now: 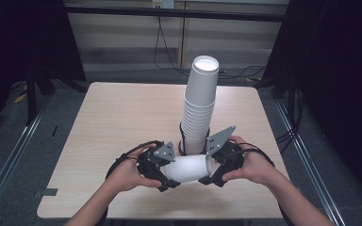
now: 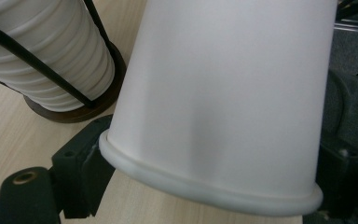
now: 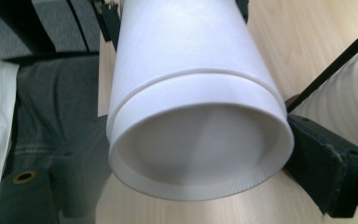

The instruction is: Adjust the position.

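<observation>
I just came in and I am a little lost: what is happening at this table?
A person holds one white paper cup sideways between two handheld grippers, just above the wooden table. The left gripper clamps the rim end and the right gripper the base end. Behind it, a tall stack of cups stands upright in a black wire holder.

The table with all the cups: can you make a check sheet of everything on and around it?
Surface: light wooden table, bare apart from the job's things.
Job's things: tall cup stack upright in a black wire holder; one white cup lying sideways between the grippers.
Clutter: nothing seen.
Grippers: left hand-held gripper shut on the cup's rim end; right hand-held gripper shut on its base end.
Cables: black cable loops from the left gripper; wall cables hang behind the table.
Surroundings: dark curtains, grey floor.
</observation>
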Tool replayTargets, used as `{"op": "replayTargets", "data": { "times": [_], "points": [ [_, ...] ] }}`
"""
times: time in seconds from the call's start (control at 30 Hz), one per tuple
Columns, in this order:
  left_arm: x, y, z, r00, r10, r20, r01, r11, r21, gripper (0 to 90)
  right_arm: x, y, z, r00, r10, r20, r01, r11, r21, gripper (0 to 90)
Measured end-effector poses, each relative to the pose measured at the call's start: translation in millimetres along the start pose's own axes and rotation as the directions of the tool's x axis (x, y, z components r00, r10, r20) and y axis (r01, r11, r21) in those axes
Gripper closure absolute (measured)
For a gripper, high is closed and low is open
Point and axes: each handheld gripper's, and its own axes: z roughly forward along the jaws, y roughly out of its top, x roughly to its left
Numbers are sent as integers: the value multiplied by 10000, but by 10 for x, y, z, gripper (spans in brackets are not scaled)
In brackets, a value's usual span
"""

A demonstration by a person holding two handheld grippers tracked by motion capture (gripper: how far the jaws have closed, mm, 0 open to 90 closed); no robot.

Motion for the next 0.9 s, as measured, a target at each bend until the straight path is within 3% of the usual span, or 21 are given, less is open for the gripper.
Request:
{"op": "replayTargets", "data": {
  "times": [0.33,0.43,0.9],
  "points": [
    [-8,85,49,10000,45,43,-48,9980,625,147,4,91,18,9994,-329,101,315,9926,1169,136],
    [-18,109,69,9999,99,43,-102,9966,815,147,20,107,20,9997,-209,150,186,9898,1412,138],
    [-45,180,119,9997,257,58,-262,9908,1329,146,41,180,88,9985,-542,-15,536,9818,1821,139]
  ]
}}
